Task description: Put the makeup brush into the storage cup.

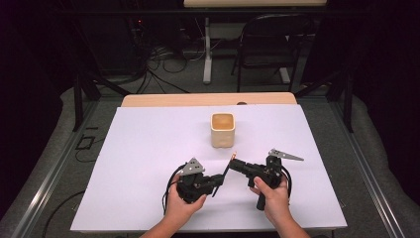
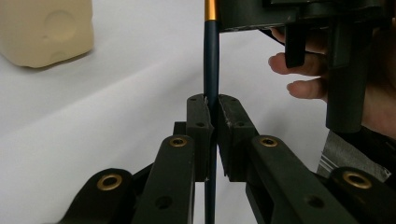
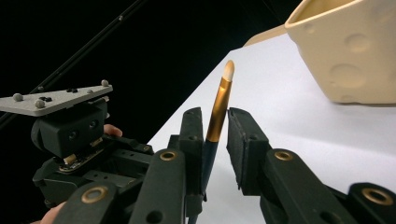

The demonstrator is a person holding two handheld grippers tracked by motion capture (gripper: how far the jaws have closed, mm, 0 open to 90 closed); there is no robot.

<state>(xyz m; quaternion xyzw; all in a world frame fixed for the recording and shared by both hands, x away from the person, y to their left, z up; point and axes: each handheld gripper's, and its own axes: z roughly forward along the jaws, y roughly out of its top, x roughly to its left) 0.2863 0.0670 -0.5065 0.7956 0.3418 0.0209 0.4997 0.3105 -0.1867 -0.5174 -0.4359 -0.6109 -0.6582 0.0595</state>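
My left claw (image 2: 211, 112) is clenched on the dark handle of a slim makeup brush (image 1: 225, 172), which stands between the pads and rises toward my right claw (image 3: 215, 122). On that side the jaws straddle the brush's gold ferrule, one pad touching it and the other a sliver off, so nothing is gripped there yet. The risk, as I judge it, is in the handover: if I let go on the left before the right pads bite, the brush slides down onto the worktop (image 1: 148, 148); if both claws clamp and my hands drift apart or twist, the thin handle could bend or snap, or its pale tip could smear against a pad. Beyond, the cream cup (image 1: 222, 130) stands upright, well apart from the brush. The worktop is white over wood; behind it sit a dark chair (image 1: 270, 44), table legs and cables on grey floor.
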